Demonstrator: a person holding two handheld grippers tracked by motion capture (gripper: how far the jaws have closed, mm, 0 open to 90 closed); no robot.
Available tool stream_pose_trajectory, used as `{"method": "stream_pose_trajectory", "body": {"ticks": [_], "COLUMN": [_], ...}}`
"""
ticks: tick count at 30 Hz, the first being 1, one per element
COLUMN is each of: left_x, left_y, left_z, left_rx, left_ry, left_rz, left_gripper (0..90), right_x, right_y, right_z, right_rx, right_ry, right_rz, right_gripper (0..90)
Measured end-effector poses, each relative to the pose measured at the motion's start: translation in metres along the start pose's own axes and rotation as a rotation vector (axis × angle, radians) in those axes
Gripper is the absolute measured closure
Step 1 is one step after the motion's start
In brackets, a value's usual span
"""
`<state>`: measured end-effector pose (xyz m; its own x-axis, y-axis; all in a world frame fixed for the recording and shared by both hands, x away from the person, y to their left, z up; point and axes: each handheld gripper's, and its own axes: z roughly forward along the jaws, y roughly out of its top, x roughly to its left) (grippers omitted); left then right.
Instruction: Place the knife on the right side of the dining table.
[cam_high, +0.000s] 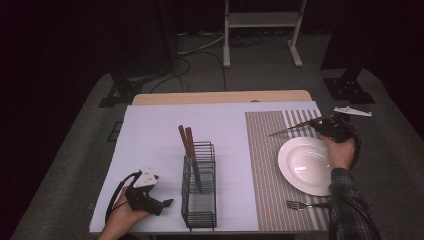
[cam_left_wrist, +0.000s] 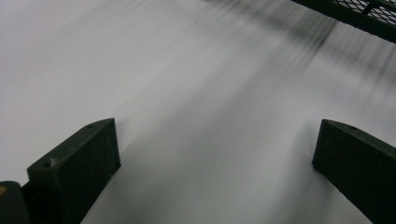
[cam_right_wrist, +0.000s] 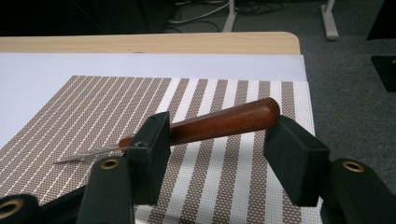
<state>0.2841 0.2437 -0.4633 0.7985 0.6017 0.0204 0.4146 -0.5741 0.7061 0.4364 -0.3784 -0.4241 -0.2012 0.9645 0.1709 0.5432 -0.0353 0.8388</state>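
Note:
A knife (cam_high: 295, 127) with a brown wooden handle (cam_right_wrist: 224, 122) lies at a slant over the striped placemat (cam_high: 265, 165), above the white plate (cam_high: 305, 165). My right gripper (cam_high: 321, 125) is at its handle end. In the right gripper view the handle runs crosswise behind the right gripper's (cam_right_wrist: 223, 140) two tips. The jaws stand apart, and neither pad presses on the handle's sides. My left gripper (cam_high: 166, 203) rests low at the table's near left corner with its jaws wide and nothing between them (cam_left_wrist: 215, 154).
A black wire rack (cam_high: 200, 200) holding two wooden-handled utensils (cam_high: 186, 140) stands mid-table; its corner (cam_left_wrist: 364, 14) shows in the left gripper view. A fork (cam_high: 300, 204) lies on the mat below the plate. A white sheet (cam_high: 150, 135) covers the table's left part.

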Motion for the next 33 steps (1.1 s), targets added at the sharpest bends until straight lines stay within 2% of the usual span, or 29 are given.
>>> {"method": "stream_pose_trajectory", "body": {"ticks": [8,20,26,33], "left_x": [0.0,0.0,0.0,0.0], "left_y": [0.0,0.0,0.0,0.0], "left_z": [0.0,0.0,0.0,0.0], "left_rx": [0.001,0.0,0.0,0.0], "left_ry": [0.0,0.001,0.001,0.001], "left_rz": [0.001,0.001,0.001,0.001], "left_gripper": [0.0,0.0,0.0,0.0], "right_x": [-0.003,-0.006,-0.007,-0.008], "right_y": [-0.002,-0.003,-0.002,-0.002], "right_z": [0.002,0.006,0.008,0.012], "right_rx": [0.029,0.11,0.155,0.207], "right_ry": [-0.008,-0.019,-0.036,-0.053], "right_rz": [0.018,0.068,0.069,0.093], "right_gripper": [40.2,37.0,34.8,33.5]}}
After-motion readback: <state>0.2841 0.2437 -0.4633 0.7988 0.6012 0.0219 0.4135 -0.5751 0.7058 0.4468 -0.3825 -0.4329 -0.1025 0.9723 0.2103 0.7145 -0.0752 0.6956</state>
